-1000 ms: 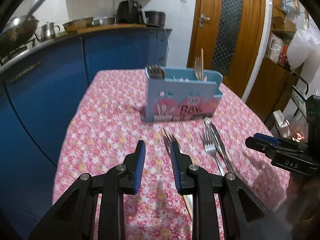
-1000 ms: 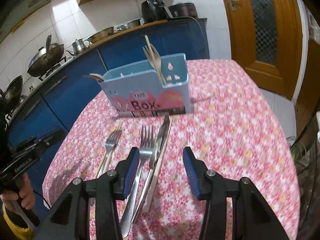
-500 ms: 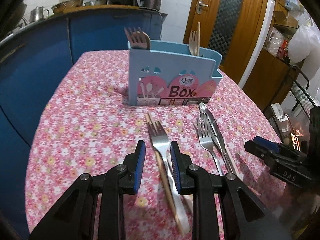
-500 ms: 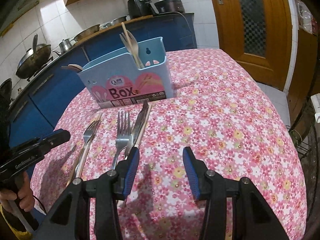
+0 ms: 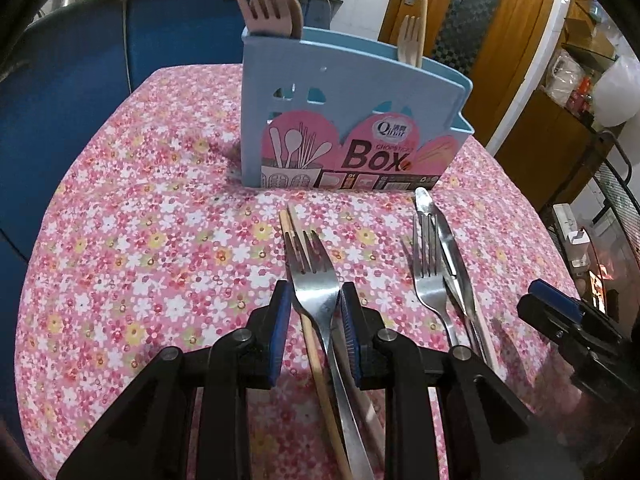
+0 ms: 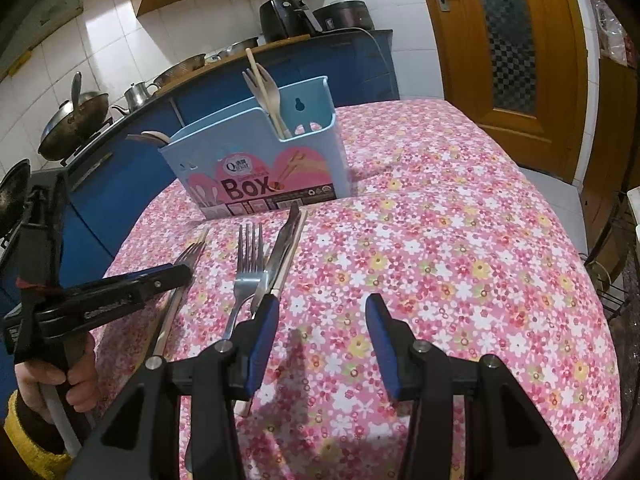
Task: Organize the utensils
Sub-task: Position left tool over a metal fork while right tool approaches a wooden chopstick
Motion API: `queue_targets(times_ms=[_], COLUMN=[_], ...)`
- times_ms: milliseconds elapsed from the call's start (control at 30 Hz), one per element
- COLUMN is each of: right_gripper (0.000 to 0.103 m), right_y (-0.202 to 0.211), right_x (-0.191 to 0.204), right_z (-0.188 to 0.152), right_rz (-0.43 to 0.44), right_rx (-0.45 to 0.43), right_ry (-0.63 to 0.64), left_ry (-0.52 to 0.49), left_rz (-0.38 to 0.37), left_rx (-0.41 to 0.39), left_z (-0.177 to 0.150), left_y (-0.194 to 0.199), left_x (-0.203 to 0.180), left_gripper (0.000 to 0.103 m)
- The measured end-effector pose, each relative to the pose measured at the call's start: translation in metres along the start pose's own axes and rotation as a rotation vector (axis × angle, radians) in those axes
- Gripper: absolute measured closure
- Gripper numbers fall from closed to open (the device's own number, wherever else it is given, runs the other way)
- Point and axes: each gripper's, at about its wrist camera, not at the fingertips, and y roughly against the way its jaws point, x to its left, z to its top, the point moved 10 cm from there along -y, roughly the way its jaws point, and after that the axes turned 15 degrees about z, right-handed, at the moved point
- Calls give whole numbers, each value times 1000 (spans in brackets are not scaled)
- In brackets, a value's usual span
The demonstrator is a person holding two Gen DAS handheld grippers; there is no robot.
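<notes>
A light blue utensil box (image 5: 352, 120) (image 6: 260, 168) stands on the flowered tablecloth, with pale plastic forks and spoons upright in it. In front of it lie a metal fork (image 5: 310, 264) (image 6: 192, 248) on a wooden chopstick (image 5: 316, 360), and to the right a second fork (image 5: 426, 276) (image 6: 248, 264) beside a knife (image 5: 444, 240) (image 6: 280, 252). My left gripper (image 5: 314, 316) (image 6: 176, 274) is open and straddles the first fork's neck, pads not pressing. My right gripper (image 6: 320, 328) (image 5: 552, 308) is open over bare cloth, its left finger by the knife's handle end.
Blue kitchen cabinets (image 5: 80, 60) with pots on the counter run behind and left of the table. A wooden door (image 6: 512, 60) is at the back right and a wire rack (image 5: 616, 200) stands past the table's right edge. The cloth right of the knife (image 6: 460, 260) is bare.
My left gripper came forward and down until the fork's neck lay between its jaws; the box looms closer. The right gripper sank slightly, then held still.
</notes>
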Motion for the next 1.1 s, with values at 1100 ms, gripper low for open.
queue_targets(times_ms=[1100], right_gripper=[55], right_y=[-15], right_x=[-3], right_z=[-2], right_rz=[29], right_rx=[79], right_ry=[4], left_ry=[36], left_rz=[73], left_rx=[-35], left_z=[5], left_y=[11], left_x=[31], left_gripper=[81])
